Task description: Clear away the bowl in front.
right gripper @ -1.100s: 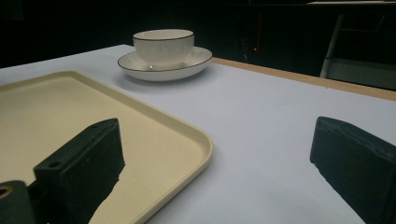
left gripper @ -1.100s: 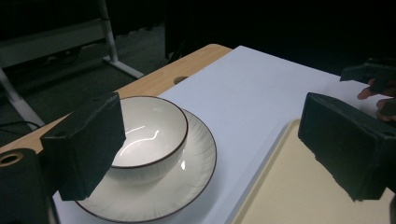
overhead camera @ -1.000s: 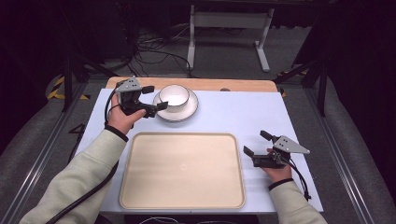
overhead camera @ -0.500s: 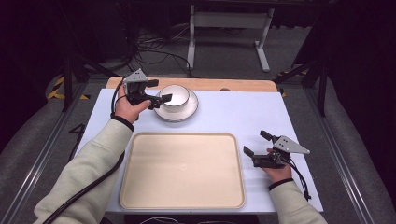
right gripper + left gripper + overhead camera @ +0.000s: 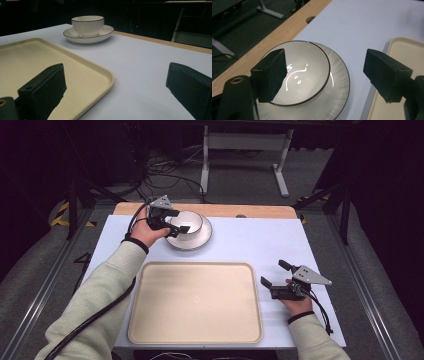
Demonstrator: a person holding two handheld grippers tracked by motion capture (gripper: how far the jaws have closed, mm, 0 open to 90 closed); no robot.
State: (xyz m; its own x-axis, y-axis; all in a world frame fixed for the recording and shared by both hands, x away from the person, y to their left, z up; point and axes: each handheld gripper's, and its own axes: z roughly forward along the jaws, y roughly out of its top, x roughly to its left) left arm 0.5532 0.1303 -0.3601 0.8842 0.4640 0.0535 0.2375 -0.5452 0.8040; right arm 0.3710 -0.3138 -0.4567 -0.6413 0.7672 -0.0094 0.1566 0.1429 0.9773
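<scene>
Altogether: one bowl (image 5: 186, 223), one saucer (image 5: 200, 239), one tray (image 5: 195, 302).

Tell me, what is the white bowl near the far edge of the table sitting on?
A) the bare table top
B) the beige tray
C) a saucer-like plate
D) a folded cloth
C: the bowl stands in the middle of a wider plate with a dark rim, and both rest on the table apart from the beige tray.
</scene>
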